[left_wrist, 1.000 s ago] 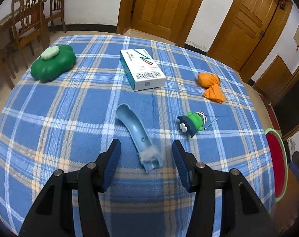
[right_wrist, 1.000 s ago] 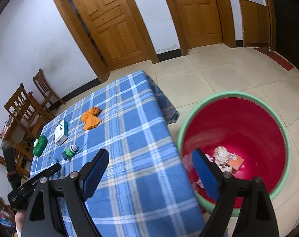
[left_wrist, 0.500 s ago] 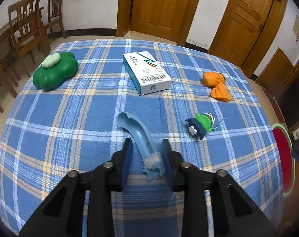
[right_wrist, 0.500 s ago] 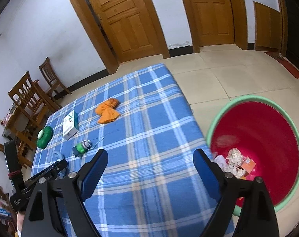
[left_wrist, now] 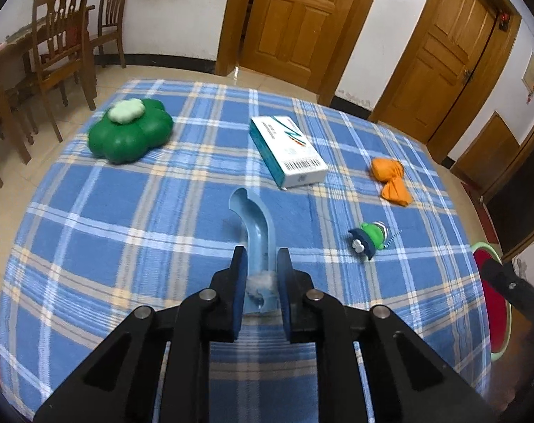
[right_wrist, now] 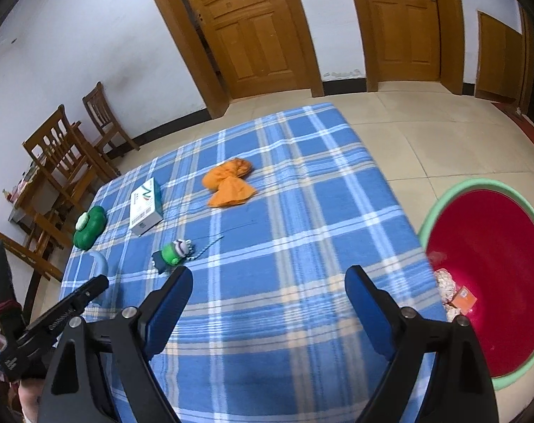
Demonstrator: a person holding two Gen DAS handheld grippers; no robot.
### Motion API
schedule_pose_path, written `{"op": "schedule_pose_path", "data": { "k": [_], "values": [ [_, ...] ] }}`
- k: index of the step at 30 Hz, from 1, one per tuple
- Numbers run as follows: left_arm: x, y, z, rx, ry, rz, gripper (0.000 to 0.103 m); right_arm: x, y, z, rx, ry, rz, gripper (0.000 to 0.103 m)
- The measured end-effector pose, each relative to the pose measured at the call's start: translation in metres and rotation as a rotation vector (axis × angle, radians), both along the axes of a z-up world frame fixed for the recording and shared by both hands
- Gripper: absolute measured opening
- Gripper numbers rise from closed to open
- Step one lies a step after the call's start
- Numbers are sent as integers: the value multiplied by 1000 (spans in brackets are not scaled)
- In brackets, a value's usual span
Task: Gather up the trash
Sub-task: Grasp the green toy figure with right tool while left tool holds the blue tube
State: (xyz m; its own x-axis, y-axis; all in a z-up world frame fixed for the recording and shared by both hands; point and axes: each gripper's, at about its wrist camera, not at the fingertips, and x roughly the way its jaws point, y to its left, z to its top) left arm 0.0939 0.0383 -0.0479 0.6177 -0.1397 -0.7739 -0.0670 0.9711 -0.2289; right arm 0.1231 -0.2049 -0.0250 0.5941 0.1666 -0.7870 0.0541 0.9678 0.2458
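Since a second ago, left gripper (left_wrist: 260,264) jaws are closing, pinching the blue curved piece (left_wrist: 255,227) just before the box (left_wrist: 288,149). Right gripper (right_wrist: 267,290), jaws spread wide and empty, hangs over tablecloth (right_wrist: 302,211), well short of the box, now farther from the red bin (right_wrist: 492,278).

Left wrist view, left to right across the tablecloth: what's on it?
Green cushion → blue curved piece → white box → green toy → orange cloth → red bin at the right edge, off the table.
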Motion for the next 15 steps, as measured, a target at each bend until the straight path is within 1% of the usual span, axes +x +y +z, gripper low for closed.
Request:
{"op": "schedule_pose_path", "data": {
  "k": [7, 15],
  "values": [
    [-2, 16, 3, 48, -11, 43, 16, 12, 32, -9, -17, 11, 64, 90],
    [-1, 31, 1, 46, -11, 75, 16, 30, 73, -24, -55, 31, 159, 90]
  ]
}}
